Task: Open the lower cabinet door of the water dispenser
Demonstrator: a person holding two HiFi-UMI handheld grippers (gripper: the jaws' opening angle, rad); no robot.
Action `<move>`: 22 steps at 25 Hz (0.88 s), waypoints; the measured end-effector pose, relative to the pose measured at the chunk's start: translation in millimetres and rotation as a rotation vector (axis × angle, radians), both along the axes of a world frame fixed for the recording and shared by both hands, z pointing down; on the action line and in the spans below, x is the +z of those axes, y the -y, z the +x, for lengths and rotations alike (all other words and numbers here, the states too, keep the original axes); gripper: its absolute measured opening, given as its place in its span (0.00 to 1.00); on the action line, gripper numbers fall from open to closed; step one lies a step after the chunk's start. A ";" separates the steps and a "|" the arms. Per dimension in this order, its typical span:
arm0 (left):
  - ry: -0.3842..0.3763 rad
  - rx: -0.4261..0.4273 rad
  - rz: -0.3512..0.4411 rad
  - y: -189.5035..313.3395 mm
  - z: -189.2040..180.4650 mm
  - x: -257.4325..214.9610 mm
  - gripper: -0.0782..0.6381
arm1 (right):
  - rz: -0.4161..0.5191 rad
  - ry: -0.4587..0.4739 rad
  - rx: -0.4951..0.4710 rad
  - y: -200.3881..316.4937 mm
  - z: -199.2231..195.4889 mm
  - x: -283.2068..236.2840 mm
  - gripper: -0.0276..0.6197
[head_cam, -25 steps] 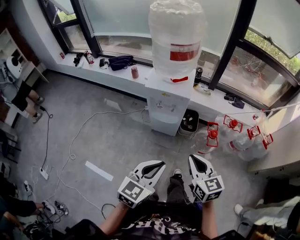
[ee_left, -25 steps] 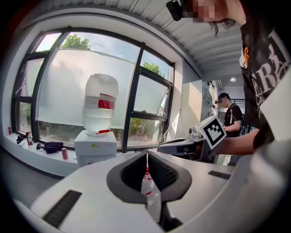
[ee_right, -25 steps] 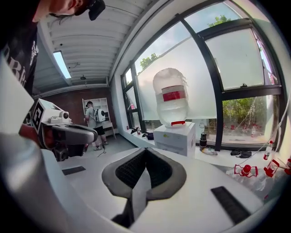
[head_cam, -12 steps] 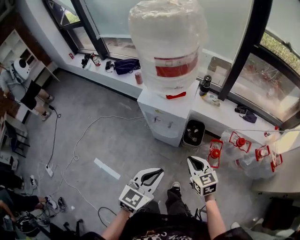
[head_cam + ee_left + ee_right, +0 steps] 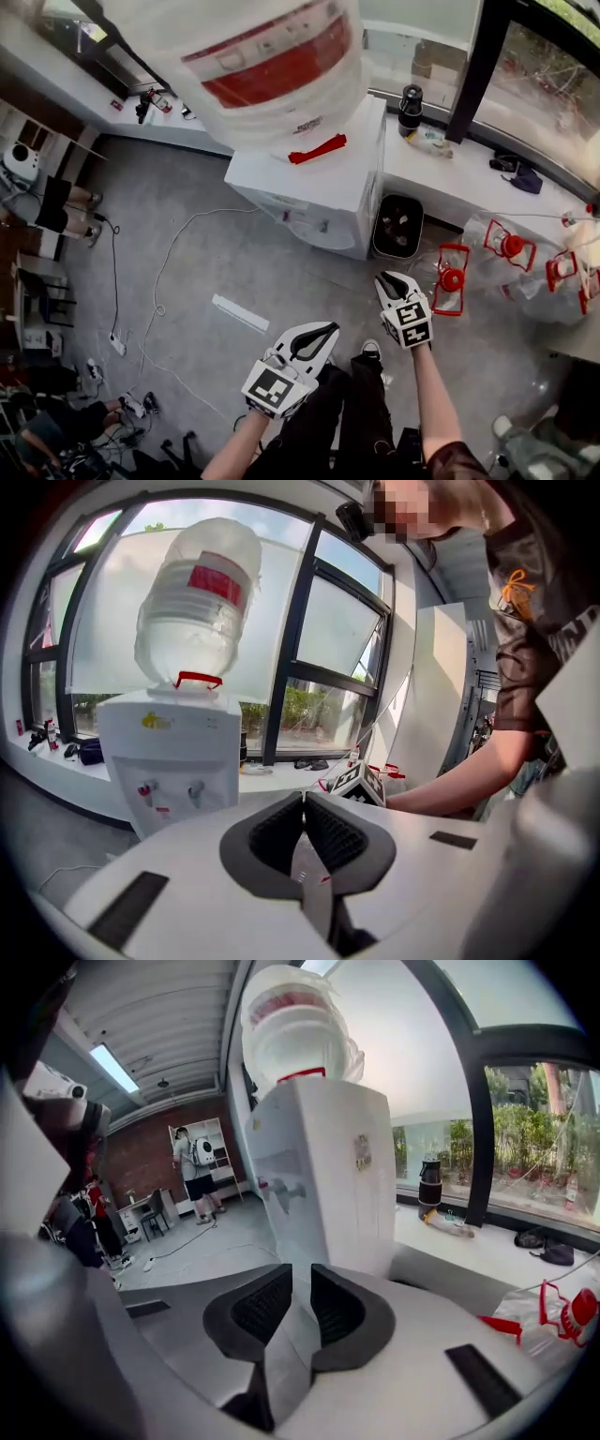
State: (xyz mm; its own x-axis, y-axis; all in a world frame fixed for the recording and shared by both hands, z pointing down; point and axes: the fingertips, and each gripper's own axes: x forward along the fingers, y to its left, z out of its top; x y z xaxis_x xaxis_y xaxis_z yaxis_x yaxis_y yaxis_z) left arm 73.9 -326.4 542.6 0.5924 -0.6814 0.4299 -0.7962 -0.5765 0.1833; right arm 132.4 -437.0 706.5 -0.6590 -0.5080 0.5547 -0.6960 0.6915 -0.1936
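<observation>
The white water dispenser carries a big clear bottle with a red label and stands against the windowsill. From above I see its top and tap panel; the lower cabinet door is hidden. In the left gripper view the dispenser stands ahead on the left, its lower part cut off by the gripper body. My left gripper is shut and empty, well short of the dispenser. My right gripper points at the dispenser's corner; its jaws have just been opening, a narrow gap with nothing between.
A black bin stands right of the dispenser. Empty bottles with red handles lie on the floor at right. A white cable and a tape strip cross the grey floor. People sit at far left.
The view has closed in on the dispenser, which now fills the top of the head view. Both grippers have come forward and lower. The right jaws have parted slightly.
</observation>
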 end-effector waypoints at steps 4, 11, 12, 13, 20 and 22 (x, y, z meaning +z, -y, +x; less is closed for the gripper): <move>0.013 0.005 -0.017 24.5 -15.7 60.5 0.14 | -0.013 -0.021 0.013 21.1 -9.4 77.9 0.24; 0.073 0.017 -0.046 47.1 -38.8 172.9 0.14 | -0.025 -0.041 0.001 51.0 -33.1 192.8 0.32; 0.084 0.021 -0.048 50.5 -39.5 185.9 0.14 | -0.024 -0.048 -0.002 56.4 -35.1 207.1 0.32; 0.097 0.025 -0.051 53.9 -40.1 197.6 0.14 | -0.022 -0.061 -0.008 62.0 -36.5 221.2 0.32; 0.108 0.032 -0.047 61.3 -53.6 248.0 0.14 | 0.003 -0.155 -0.087 92.9 -54.4 291.1 0.41; 0.106 0.027 -0.049 59.8 -58.5 255.4 0.14 | 0.009 -0.168 -0.095 99.1 -58.9 297.9 0.42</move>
